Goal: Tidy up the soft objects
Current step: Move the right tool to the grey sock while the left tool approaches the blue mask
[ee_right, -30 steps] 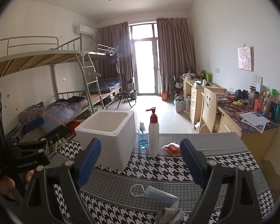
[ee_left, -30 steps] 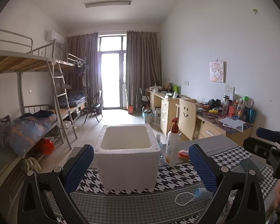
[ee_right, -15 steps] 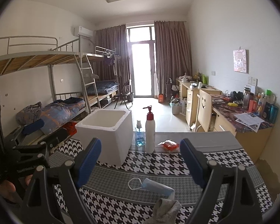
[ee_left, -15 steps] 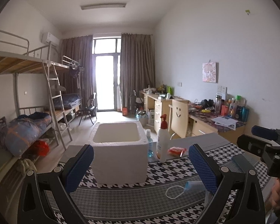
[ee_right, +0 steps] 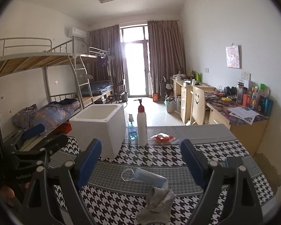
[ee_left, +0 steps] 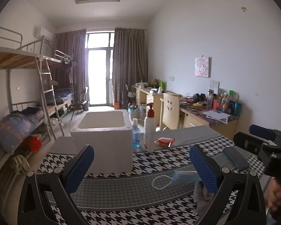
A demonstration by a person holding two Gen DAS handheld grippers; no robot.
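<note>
Both grippers are being held above the desk [ee_right: 224,150], nothing yet gripped. Left gripper [ee_left: 140,166]: fingers being kept wide apart, empty. Right gripper [ee_right: 140,161]: fingers likewise spread, empty. A blue face mask [ee_right: 149,177] is lying flat on the houndstooth cloth, its ear loop trailing; a crumpled grey sock [ee_right: 157,204] is lying just in front of it, touching or overlapping its near edge. The white foam box [ee_right: 99,129], probably the destination, is standing open-topped further back, beside a pump bottle [ee_right: 142,125]. Risks being judged: the thin mask being missed or the cloth being pinched instead; mask and sock being dragged together; the bottle being knocked during transfer.
</note>
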